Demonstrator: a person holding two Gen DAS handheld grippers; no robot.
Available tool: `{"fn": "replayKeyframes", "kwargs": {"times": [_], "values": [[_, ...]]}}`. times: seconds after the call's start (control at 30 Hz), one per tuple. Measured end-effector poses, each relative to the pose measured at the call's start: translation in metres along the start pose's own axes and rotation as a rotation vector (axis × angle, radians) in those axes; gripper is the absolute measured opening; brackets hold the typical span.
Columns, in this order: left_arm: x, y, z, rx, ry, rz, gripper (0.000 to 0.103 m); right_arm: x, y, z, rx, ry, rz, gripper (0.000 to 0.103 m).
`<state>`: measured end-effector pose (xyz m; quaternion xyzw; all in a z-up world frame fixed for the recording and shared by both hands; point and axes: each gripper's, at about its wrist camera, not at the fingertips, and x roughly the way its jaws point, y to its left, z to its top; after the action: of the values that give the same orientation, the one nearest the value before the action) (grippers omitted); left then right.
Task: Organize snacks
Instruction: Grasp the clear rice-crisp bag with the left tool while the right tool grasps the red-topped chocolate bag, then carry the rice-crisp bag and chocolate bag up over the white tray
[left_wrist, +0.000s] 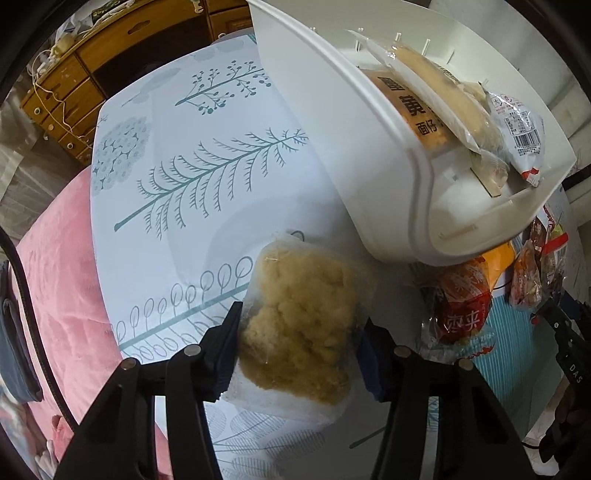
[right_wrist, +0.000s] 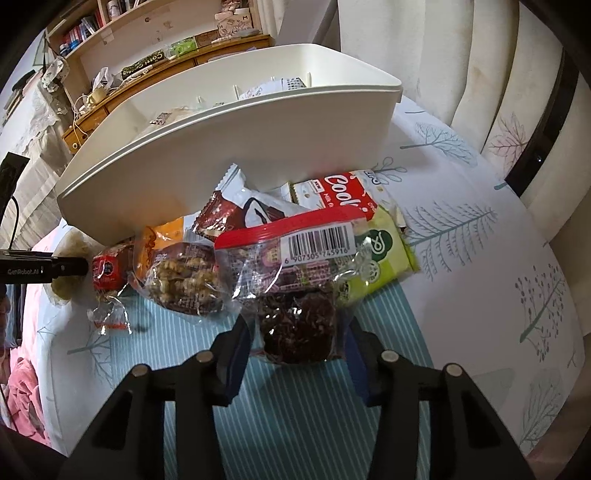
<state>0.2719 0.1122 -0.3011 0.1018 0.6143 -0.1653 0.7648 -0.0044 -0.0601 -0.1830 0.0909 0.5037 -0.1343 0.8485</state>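
Observation:
My left gripper (left_wrist: 299, 332) is shut on a clear bag of pale yellow crumbly snack (left_wrist: 303, 317), held above the table beside the white plastic bin (left_wrist: 388, 155). The bin holds an orange-labelled bread packet (left_wrist: 424, 110) and a white barcode packet (left_wrist: 521, 129). My right gripper (right_wrist: 299, 332) is shut on a clear packet with a dark brown cake and a red top strip (right_wrist: 295, 295). A pile of snack packets (right_wrist: 207, 258) lies in front of the bin (right_wrist: 221, 147). The left gripper (right_wrist: 55, 269) shows at the left edge.
The table carries a white cloth with tree prints (left_wrist: 207, 166) and a blue striped patch (right_wrist: 295, 406). A pink blanket (left_wrist: 55, 277) lies to the left. Wooden drawers and shelves (left_wrist: 74, 74) stand behind. A cushioned chair back (right_wrist: 498, 74) is at the right.

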Motion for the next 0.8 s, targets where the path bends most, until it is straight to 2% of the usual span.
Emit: {"fn": "replayKeyframes", "kwargs": {"times": [0.33, 0.53, 0.8], "values": [[-0.012, 0.005, -0.023, -0.069, 0.020, 0.024, 0.053, -0.009, 0.006, -0.011, 0.040, 0.041, 0.024, 0.044], [-0.036, 0.014, -0.041, -0.127, -0.006, 0.010, 0.053, -0.026, 0.006, -0.016, 0.161, 0.061, 0.106, 0.044], [-0.080, 0.021, -0.063, -0.243, -0.021, -0.094, 0.053, -0.067, 0.031, -0.009, 0.124, -0.009, 0.154, 0.044]]}}
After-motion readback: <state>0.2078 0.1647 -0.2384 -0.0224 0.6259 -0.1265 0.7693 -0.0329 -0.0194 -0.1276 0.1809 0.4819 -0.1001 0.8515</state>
